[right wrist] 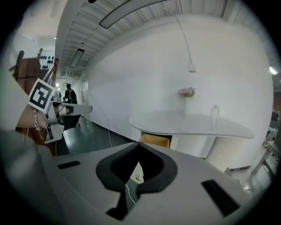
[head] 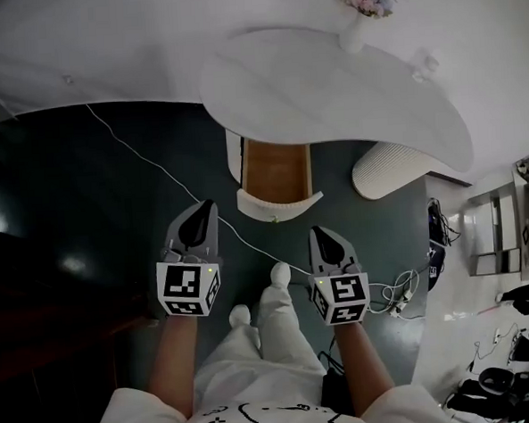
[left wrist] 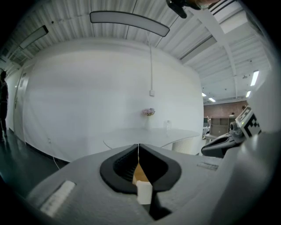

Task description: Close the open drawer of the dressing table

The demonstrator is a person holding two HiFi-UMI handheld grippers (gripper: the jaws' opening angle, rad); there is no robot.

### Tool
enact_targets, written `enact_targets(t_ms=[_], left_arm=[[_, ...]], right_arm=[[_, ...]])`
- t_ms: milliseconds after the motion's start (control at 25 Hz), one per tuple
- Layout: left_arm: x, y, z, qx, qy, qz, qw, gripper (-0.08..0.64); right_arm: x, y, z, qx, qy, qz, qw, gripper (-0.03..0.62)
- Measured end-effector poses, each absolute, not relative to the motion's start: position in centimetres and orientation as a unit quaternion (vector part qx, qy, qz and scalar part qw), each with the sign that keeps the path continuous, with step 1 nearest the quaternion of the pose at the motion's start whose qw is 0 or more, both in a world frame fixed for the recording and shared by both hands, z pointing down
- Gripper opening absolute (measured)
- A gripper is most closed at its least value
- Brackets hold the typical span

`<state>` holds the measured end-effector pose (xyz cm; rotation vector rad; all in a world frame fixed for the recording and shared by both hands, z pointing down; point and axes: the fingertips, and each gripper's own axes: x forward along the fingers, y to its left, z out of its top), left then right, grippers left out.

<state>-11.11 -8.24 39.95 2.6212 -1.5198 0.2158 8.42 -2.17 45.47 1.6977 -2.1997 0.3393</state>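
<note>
The person stands before the white surface and looks down on it. The drawer is at 12 o'clock from the body, under the near edge of the surface, and it is open: its wooden inside shows and its white curved front points toward the person. The left claw is held at about 11 o'clock and the right claw at about 1 o'clock, both apart from the drawer front and touching nothing. In the left gripper view the left claw has its two tips pressed together and holds nothing. Through the hollow between its dark pads one sees the wood and the white front of the drawer, so this claw seems aimed straight at it. In the right gripper view the right claw is also closed tip to tip and empty, with the drawer beyond it at 12 o'clock. I think the claws are kept closed because a push needs no grasp, and joined tips make a firm point to press on the front. The push is not yet begun. A vase with flowers stands near the far edge at 1 o'clock, so the push should be soft. A ribbed stool is at 3 o'clock of the drawer, and a thin cable runs over the dark floor near the drawer front.
</note>
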Motion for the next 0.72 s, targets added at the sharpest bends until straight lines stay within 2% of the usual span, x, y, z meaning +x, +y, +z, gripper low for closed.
enact_targets(t_ms=[400, 720], left_arm=[[-10.6, -10.0, 46.7, 0.856, -0.495, 0.111, 0.103, 0.018], [-10.0, -11.1, 50.1, 0.851, -0.490, 0.134, 0.132, 0.018]], right_arm=[[8.3, -4.6, 55.8, 0.569, -0.764, 0.204, 0.226, -0.008], [8.1, -7.0, 61.6, 0.563, -0.748, 0.255, 0.241, -0.008]])
